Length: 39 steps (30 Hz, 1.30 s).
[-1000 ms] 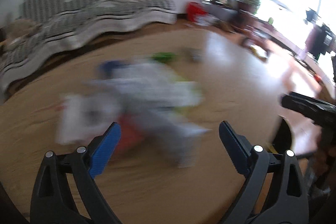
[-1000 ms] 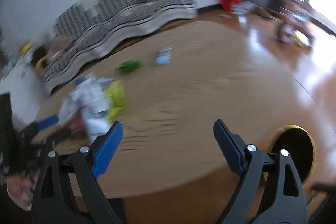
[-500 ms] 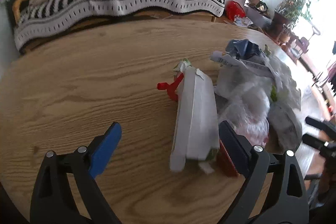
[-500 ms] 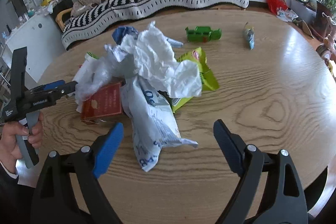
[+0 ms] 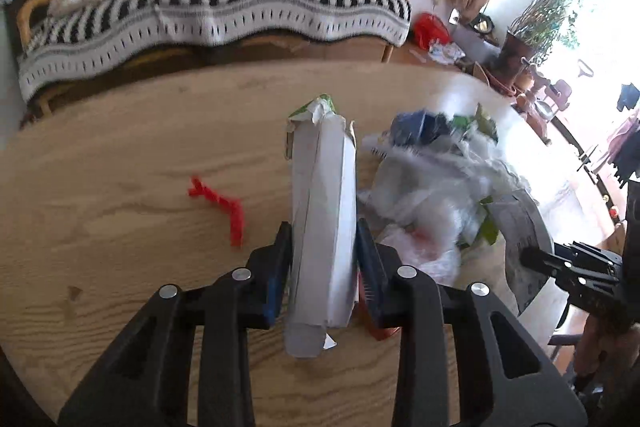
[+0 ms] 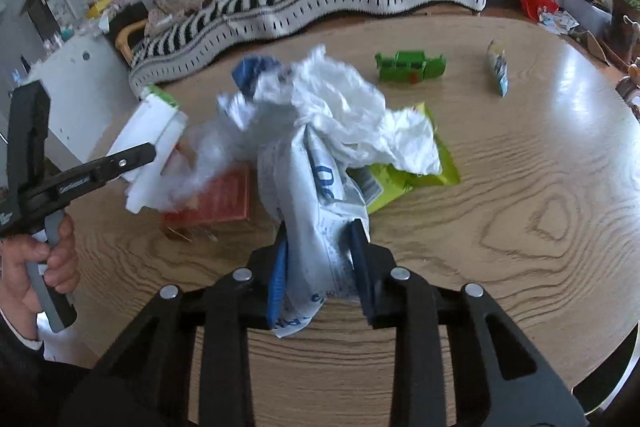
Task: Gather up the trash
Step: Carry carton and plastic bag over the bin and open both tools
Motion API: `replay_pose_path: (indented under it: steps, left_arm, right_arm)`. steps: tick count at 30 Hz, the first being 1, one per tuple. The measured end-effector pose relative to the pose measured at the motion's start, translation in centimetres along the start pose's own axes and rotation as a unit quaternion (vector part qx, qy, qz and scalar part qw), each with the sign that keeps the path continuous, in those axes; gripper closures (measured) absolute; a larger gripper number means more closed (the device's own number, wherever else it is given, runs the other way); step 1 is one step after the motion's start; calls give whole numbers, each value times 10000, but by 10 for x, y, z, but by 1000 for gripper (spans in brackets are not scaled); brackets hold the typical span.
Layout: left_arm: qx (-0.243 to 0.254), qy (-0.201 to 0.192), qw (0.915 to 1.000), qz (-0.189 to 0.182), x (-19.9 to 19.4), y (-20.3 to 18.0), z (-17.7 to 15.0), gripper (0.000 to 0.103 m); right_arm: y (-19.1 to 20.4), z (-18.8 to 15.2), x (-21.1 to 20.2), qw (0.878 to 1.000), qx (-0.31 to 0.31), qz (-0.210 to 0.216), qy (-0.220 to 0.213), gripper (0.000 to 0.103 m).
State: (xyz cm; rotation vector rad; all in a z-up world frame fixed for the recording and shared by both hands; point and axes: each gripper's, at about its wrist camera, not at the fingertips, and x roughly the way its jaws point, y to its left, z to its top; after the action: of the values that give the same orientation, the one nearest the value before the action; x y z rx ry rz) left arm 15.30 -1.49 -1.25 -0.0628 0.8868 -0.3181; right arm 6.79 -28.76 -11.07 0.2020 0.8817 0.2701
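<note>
My left gripper (image 5: 323,251) is shut on a flattened white carton (image 5: 323,203) with a torn green top, held just above the wooden table (image 5: 120,195). The carton also shows in the right wrist view (image 6: 154,131). My right gripper (image 6: 320,255) is shut on a white plastic bag with blue print (image 6: 316,203). That bag lies in a trash pile with crumpled white plastic (image 6: 352,115), a yellow-green wrapper (image 6: 428,171) and a red box (image 6: 224,199). A red twist of plastic (image 5: 222,205) lies left of the carton.
A green plastic piece (image 6: 410,67) and a small packet (image 6: 498,71) lie farther back on the table. A striped sofa (image 5: 216,7) stands behind the table. The table edge is close on the right (image 5: 532,239).
Both grippers were open half a second ago. Now the left has shut on the white carton and the right on the printed bag. The carton has shifted away from the red twist.
</note>
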Motion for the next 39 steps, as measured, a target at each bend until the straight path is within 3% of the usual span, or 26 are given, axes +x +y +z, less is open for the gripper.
replay_pose_path:
  steps: [3,10,14,19,25,30,39]
  left_arm:
    - [-45,-218,9998,-19,-21,0,0,71]
    - [-137,-485,9987,123,-41,-12,4,71]
    - [-63,-574,9983,-7,-47,-33,9,71]
    - [204,-581,9976,-318,-42,-85,11,71]
    - [646,-492,9928,-883,-23,-179,1,71]
    - [1200,-257,9822,-1419,2,-277,-22,71]
    - [2238,421,9455,-2327,60,-452,-104,71]
  right_arm:
    - [-7,2,-14,9988,304,380,-102,74]
    - [-7,5,-53,9974,258,464,-495,74]
    - [-17,1,-79,9969,209,214,-726,75]
    - [-68,-13,-123,9932,550,-213,-1008,74]
    - [-150,-48,-178,9814,1110,-960,-1239,74]
    - [-232,-96,-224,9611,1765,-1713,-1259,74]
    - [-359,-202,-253,9178,2991,-2523,-675,74]
